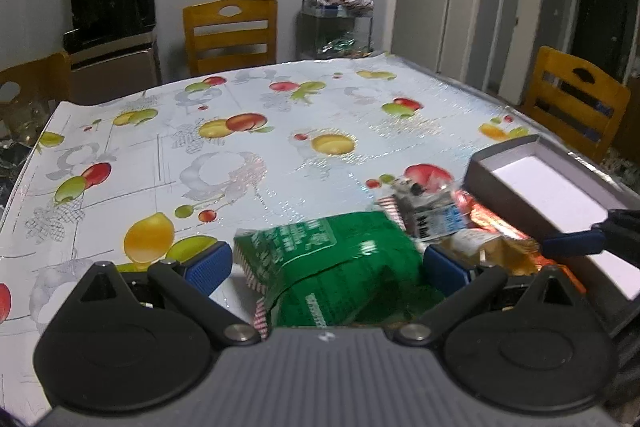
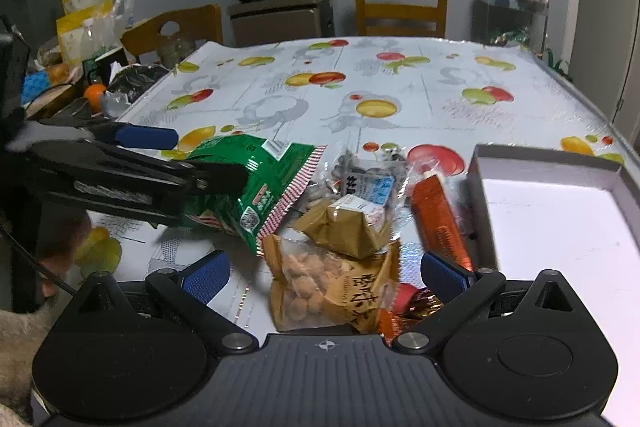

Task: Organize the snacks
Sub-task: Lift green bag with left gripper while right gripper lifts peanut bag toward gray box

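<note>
Left gripper (image 1: 327,265), jaws spread wide, straddling green snack bag (image 2: 256,183) on fruit-patterned surface (image 1: 248,163); right gripper (image 2: 325,275), jaws likewise released, over orange peanut packet (image 2: 320,287), beside grey box (image 2: 552,211).

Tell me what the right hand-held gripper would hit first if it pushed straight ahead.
Most likely the orange-brown nut packet, which lies between the open fingers of the right hand-held gripper. Just beyond it sits the gold packet; depth between them is unclear.
</note>
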The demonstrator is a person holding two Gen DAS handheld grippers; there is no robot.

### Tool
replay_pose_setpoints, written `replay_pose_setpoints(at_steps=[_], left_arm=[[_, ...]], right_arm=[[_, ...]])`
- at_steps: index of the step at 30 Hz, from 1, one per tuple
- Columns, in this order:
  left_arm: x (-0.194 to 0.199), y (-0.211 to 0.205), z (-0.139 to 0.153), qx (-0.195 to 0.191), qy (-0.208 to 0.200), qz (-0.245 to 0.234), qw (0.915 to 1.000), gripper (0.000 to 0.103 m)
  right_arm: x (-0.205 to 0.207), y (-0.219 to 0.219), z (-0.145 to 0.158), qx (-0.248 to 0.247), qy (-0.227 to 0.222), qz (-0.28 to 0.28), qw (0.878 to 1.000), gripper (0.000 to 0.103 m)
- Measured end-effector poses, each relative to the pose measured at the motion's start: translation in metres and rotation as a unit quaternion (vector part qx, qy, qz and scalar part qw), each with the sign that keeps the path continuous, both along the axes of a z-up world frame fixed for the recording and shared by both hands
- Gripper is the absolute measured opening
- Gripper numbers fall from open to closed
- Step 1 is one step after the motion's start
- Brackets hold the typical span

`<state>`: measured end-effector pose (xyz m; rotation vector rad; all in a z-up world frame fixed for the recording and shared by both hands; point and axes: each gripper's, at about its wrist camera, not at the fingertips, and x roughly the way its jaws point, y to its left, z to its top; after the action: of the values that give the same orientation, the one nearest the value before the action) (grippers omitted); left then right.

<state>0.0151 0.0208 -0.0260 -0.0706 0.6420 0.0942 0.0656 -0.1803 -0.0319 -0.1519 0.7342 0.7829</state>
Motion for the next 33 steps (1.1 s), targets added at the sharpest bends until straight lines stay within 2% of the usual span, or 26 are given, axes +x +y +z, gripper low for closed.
replay_pose_setpoints(at_steps=[8, 15, 18, 21, 25, 33], left_arm=[[0.014, 0.004, -0.017, -0.014, 0.002, 0.006, 0.9999, 0.102], [0.022, 0.003, -0.025, -0.002, -0.008, 0.004, 1.0000, 0.103], [0.025, 0.000, -0.029, 0.014, -0.013, 0.006, 0.9998, 0.102], [0.028, -0.004, -0.034, 0.032, -0.014, 0.004, 0.9994, 0.103], [0.029, -0.004, -0.035, 0.039, -0.010, 0.001, 0.9992, 0.103], [0.027, -0.002, -0.034, 0.039, -0.007, -0.002, 0.9992, 0.102]], right_arm=[[0.002, 0.005, -0.015, -0.004, 0.005, -0.006, 1.000, 0.102], [0.001, 0.003, -0.021, -0.005, 0.000, -0.015, 1.000, 0.100], [0.000, 0.003, -0.022, -0.003, -0.007, -0.018, 1.000, 0.097], [-0.001, 0.003, -0.024, -0.004, -0.010, -0.019, 1.000, 0.091], [-0.002, 0.003, -0.028, -0.007, -0.011, -0.022, 1.000, 0.077], [-0.005, 0.002, -0.031, 0.003, -0.026, -0.029, 0.999, 0.070]])
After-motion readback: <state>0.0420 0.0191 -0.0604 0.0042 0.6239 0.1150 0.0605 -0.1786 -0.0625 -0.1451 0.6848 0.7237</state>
